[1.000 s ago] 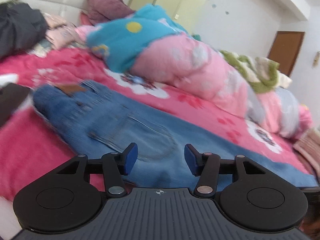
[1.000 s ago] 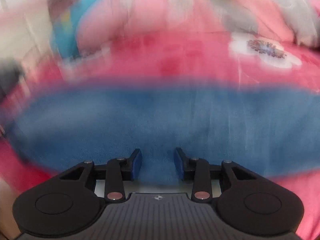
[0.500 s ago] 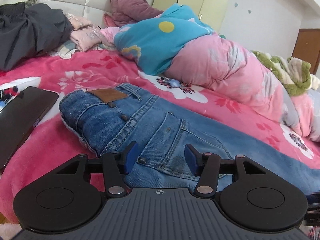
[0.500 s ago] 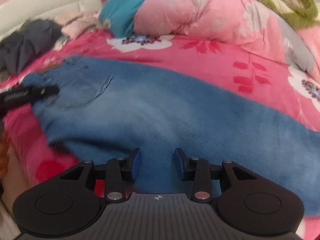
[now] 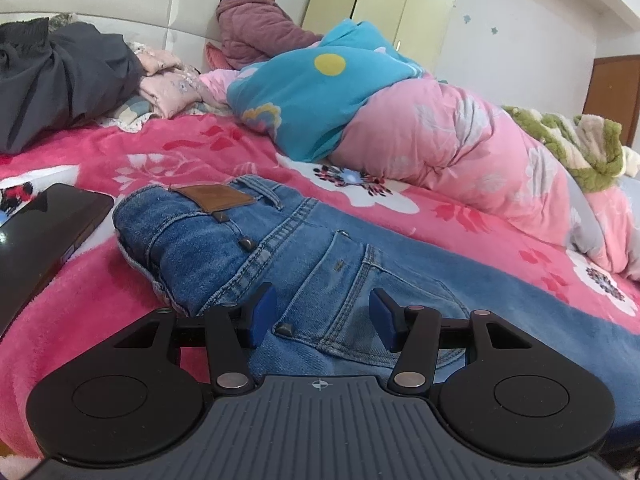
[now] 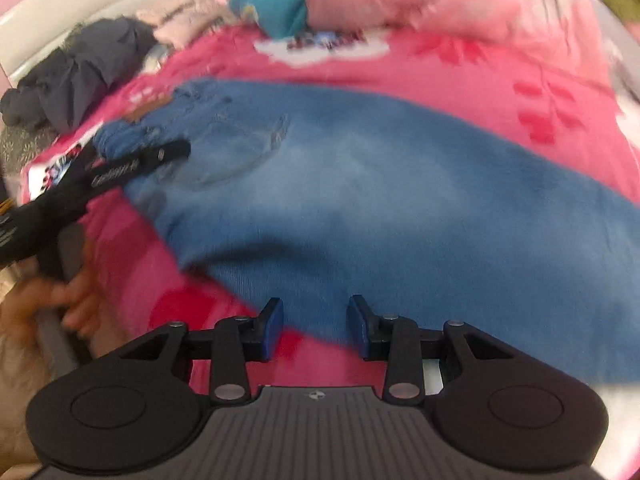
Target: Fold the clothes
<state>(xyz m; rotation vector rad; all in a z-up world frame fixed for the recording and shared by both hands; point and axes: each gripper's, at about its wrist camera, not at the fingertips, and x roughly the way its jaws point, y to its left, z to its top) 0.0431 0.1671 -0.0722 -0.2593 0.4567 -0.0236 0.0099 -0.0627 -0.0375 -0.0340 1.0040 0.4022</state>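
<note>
A pair of blue denim jeans lies flat across a bright pink floral fleece blanket on a bed, waistband to the left, legs running off to the right.

In the left wrist view, a black slab-like phone lies on the blanket left of the left gripper, close to the jeans' folded waistband edge. The left gripper's blue pads stand apart with nothing pinched, hovering over the seat and back pocket of the jeans. Bare blanket opens to its lower left. Ahead and right, a bunched pink-and-turquoise quilt walls off the far side; a dark grey garment is heaped at far left, and a person in a mauve padded jacket sits by the headboard.

The right wrist view, blurred, shows what the other cannot: the left gripper seen from the side over the waistband, a hand gripping its handle, and the jeans' near edge. The right gripper sits at that near edge, its pads apart and gripping nothing, denim lying beyond and between the tips, pink blanket just left. The long legs stretch away to its right.
</note>
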